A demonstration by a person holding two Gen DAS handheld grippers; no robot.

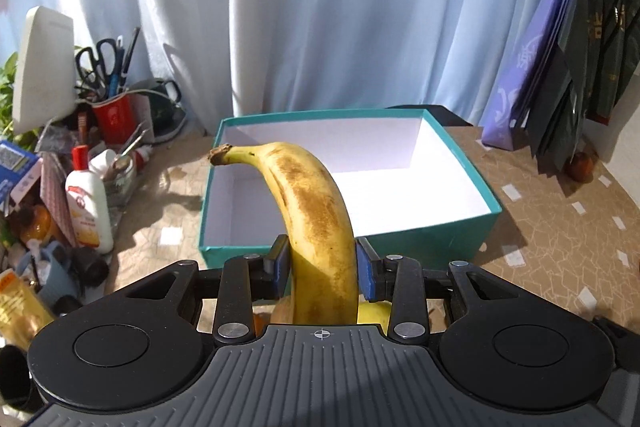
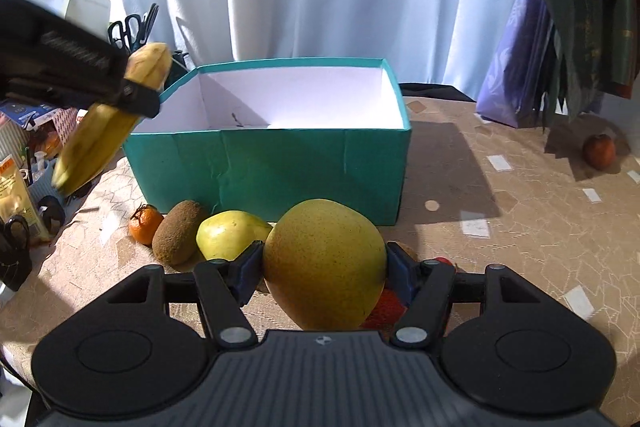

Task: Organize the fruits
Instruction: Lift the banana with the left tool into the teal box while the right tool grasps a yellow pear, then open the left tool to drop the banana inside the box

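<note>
I am pinching the banana [image 1: 316, 219] in my left gripper [image 1: 322, 265], hanging it just before the near wall of the empty teal box [image 1: 460, 235]. My right gripper [image 2: 324, 267] is squeezing a big pear [image 2: 325, 265] near the box front — its round skin could be slipping, dropping onto the kiwi [image 2: 178, 237] and orange [image 2: 145, 223] left of it. The long banana may be catching the rim.

Bright backlight through the curtain [image 1: 320, 7], hard shadows, fisheye-bent edges, sharp focus.
</note>
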